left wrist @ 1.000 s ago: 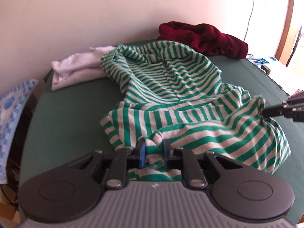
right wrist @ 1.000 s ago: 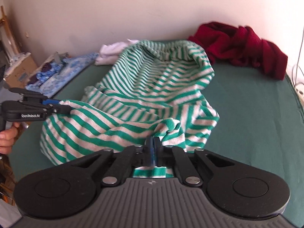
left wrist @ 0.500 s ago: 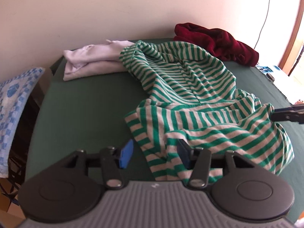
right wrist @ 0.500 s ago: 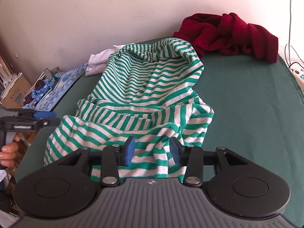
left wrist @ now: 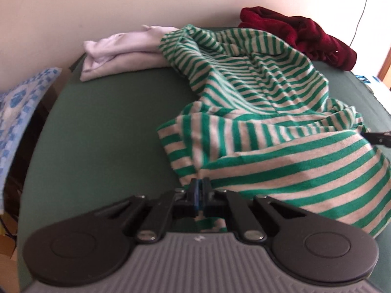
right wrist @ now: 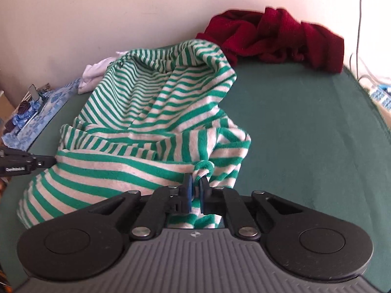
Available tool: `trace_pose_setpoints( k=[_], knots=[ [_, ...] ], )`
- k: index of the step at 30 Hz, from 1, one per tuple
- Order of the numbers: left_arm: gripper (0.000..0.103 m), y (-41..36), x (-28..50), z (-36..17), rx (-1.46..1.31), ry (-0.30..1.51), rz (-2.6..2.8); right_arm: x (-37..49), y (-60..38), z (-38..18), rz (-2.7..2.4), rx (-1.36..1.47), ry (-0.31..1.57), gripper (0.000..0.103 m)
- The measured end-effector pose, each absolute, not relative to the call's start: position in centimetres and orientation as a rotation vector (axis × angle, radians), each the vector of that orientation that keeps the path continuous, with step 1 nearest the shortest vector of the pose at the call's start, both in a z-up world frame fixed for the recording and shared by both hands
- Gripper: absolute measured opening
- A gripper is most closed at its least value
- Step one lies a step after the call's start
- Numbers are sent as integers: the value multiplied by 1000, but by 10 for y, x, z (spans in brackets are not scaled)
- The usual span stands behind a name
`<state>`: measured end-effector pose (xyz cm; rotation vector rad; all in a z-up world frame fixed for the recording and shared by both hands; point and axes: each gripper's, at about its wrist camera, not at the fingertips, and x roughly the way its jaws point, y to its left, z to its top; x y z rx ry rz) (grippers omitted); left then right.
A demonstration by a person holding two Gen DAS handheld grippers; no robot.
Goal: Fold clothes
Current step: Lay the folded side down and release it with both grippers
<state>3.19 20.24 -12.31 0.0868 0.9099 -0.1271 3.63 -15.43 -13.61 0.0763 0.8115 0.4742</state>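
Note:
A green-and-white striped shirt [left wrist: 256, 112] lies crumpled across the green tabletop [left wrist: 110, 134]. My left gripper [left wrist: 199, 190] is shut on the near edge of the shirt, at its left corner. In the right wrist view the same striped shirt [right wrist: 151, 112] spreads away toward the wall, and my right gripper [right wrist: 195, 185] is shut on a bunched fold of its near right edge. Each gripper's tip shows in the other's view: the right gripper [left wrist: 377, 138] at the shirt's right side, the left gripper [right wrist: 24, 164] at its left side.
A dark red garment [right wrist: 276, 39] is heaped at the back right by the wall. A white garment [left wrist: 122, 51] lies at the back left. A blue patterned cloth [left wrist: 14, 107] sits off the table's left edge. A power strip [right wrist: 378, 92] lies beyond the right edge.
Both grippers held the shirt a second ago, opened half a second ago, and have now shut again on its near edge. The left wrist view has shifted left.

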Motion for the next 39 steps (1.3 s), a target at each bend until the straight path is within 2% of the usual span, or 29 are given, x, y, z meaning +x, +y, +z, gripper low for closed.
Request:
trace_pose_setpoints(
  k=[3, 5, 7, 8, 10, 11, 12, 13, 14, 17, 18, 19, 21, 26, 27, 30, 32, 37, 39],
  knots=[
    [0, 209, 29, -123, 96, 938, -120, 32, -169, -127, 465, 170, 796, 10],
    [0, 214, 22, -113, 39, 923, -157, 25, -179, -118, 458, 200, 792, 23],
    [3, 211, 9, -101, 39, 892, -187, 14, -183, -111, 479, 186, 808, 32],
    [6, 210, 3, -95, 39, 876, -201, 6, -183, -109, 499, 174, 821, 34],
    [33, 206, -10, -91, 56, 873, -231, -9, -179, -109, 548, 128, 857, 34],
    [35, 204, -17, -92, 71, 884, -245, -16, -176, -111, 571, 101, 873, 34],
    [35, 202, -24, -93, 86, 895, -260, -22, -174, -114, 580, 78, 875, 34],
    [35, 200, -31, -94, 100, 907, -274, -27, -171, -117, 590, 55, 878, 26],
    [35, 199, -37, -96, 105, 924, -276, -33, -169, -120, 600, 32, 880, 3],
    [33, 198, -50, -105, 110, 954, -248, -42, -172, -114, 569, 27, 822, 3],
    [29, 198, -54, -107, 111, 964, -239, -41, -177, -111, 560, 42, 821, 3],
    [14, 196, -53, -110, 99, 970, -234, -40, -181, -111, 552, 46, 833, 2],
    [0, 192, -52, -115, 102, 974, -211, -41, -185, -116, 531, 2, 863, 0],
    [0, 181, -60, -124, 194, 952, -181, -54, -191, -132, 469, -12, 884, 0],
    [0, 184, -62, -119, 181, 940, -188, -57, -196, -128, 490, 47, 877, 2],
    [0, 192, -72, -107, 153, 927, -233, -70, -200, -117, 575, 124, 873, 21],
    [0, 195, -81, -102, 136, 926, -287, -79, -194, -116, 602, 66, 857, 44],
    [17, 172, -91, -117, 259, 903, -339, -79, -175, -133, 646, 8, 861, 39],
    [20, 170, -89, -120, 280, 898, -338, -78, -165, -136, 657, -33, 845, 38]
  ],
)
